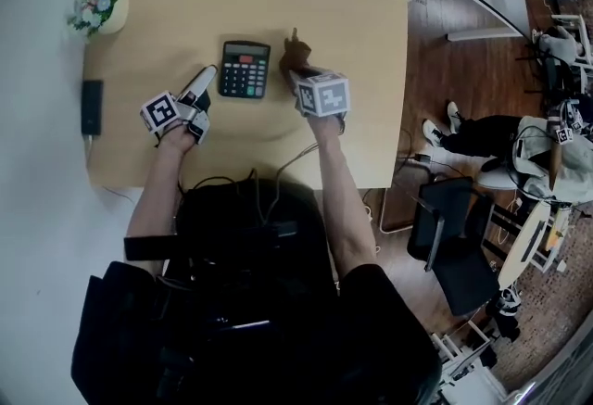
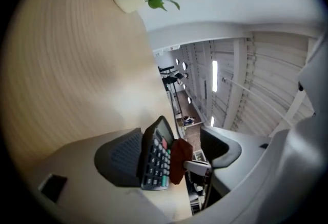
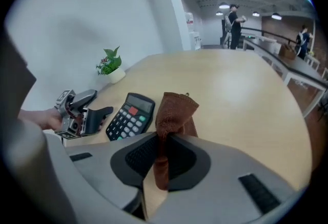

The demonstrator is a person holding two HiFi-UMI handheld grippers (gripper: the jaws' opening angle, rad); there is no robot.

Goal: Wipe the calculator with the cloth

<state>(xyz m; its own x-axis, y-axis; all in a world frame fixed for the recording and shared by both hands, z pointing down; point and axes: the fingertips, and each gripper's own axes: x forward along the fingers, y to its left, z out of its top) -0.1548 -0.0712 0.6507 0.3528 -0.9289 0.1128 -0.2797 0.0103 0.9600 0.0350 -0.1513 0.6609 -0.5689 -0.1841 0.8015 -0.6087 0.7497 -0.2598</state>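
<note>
A black calculator [image 1: 244,69] lies flat on the wooden table [image 1: 352,14], keys up. My left gripper [image 1: 202,88] sits just left of it, jaws open, nothing pressed between them. In the left gripper view the calculator [image 2: 154,159] shows past the left pad [image 2: 120,159], with the brown cloth [image 2: 180,159] behind it. My right gripper [image 1: 296,71] stands right of the calculator, shut on the brown cloth [image 1: 296,49], which sticks up from the jaws. In the right gripper view the cloth [image 3: 174,110] is pinched between the pads at my right gripper [image 3: 163,154], beside the calculator [image 3: 130,115].
A small potted plant [image 1: 100,6] stands at the table's far left corner. A black flat device [image 1: 91,107] lies at the left edge. The table's right edge drops to a wood floor with a black chair [image 1: 454,246] and a seated person's legs [image 1: 482,130].
</note>
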